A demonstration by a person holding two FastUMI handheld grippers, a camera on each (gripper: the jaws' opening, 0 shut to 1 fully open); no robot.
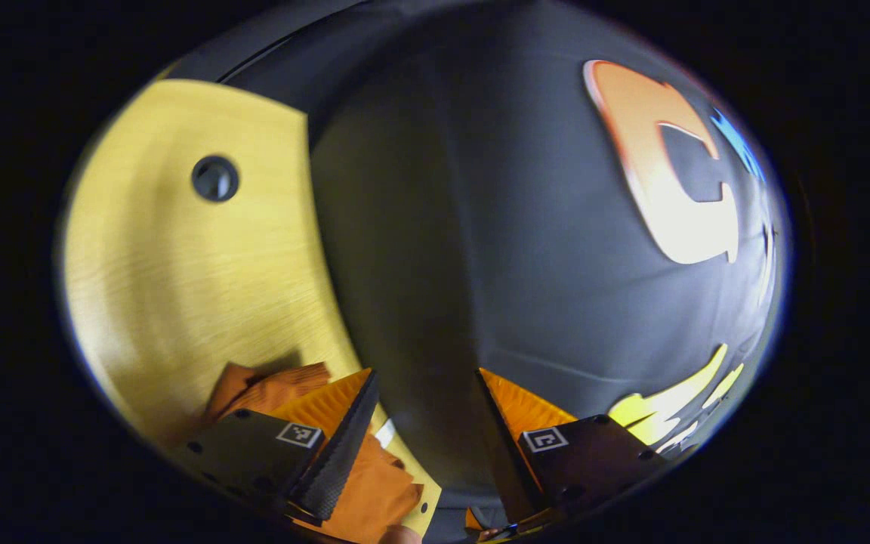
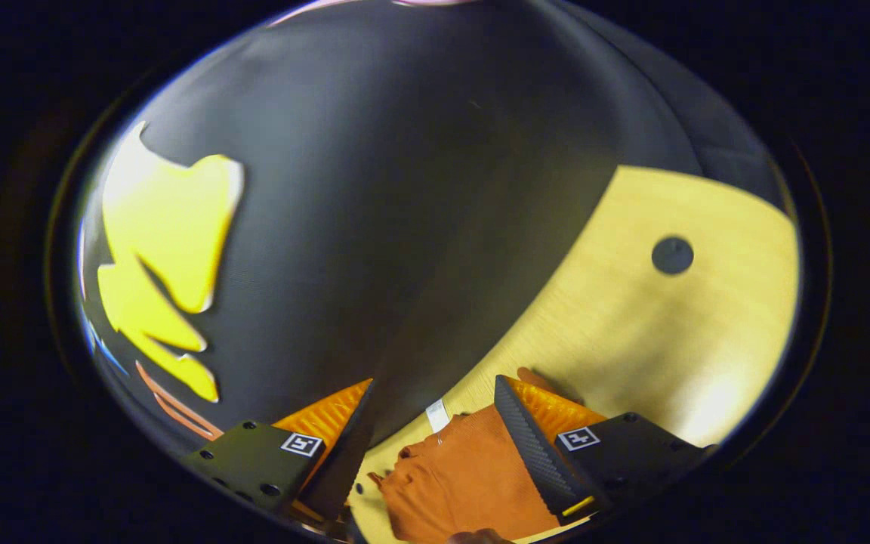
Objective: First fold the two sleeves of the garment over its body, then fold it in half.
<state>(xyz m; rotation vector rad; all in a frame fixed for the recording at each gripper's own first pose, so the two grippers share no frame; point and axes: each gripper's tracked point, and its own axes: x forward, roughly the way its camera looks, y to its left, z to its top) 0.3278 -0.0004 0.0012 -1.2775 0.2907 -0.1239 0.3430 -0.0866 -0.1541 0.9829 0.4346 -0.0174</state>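
The orange knit garment (image 1: 374, 491) lies on the wooden table, bunched under and beside my left gripper (image 1: 426, 376), with a further fold (image 1: 276, 389) showing past its left finger. That gripper is open, its fingers wide apart with nothing pinched. In the right gripper view the same garment (image 2: 465, 476) lies low between the fingers of my right gripper (image 2: 433, 384), which is also open. A small white tag (image 2: 437, 415) sits at the cloth's far edge. Most of the garment is hidden below both views.
The light wooden table (image 1: 178, 287) has a round dark hole (image 1: 214, 178) in it. In the right gripper view the table (image 2: 669, 340) and hole (image 2: 672, 255) lie to the right. The black booth wall (image 1: 518, 227) rises right behind the table's edge.
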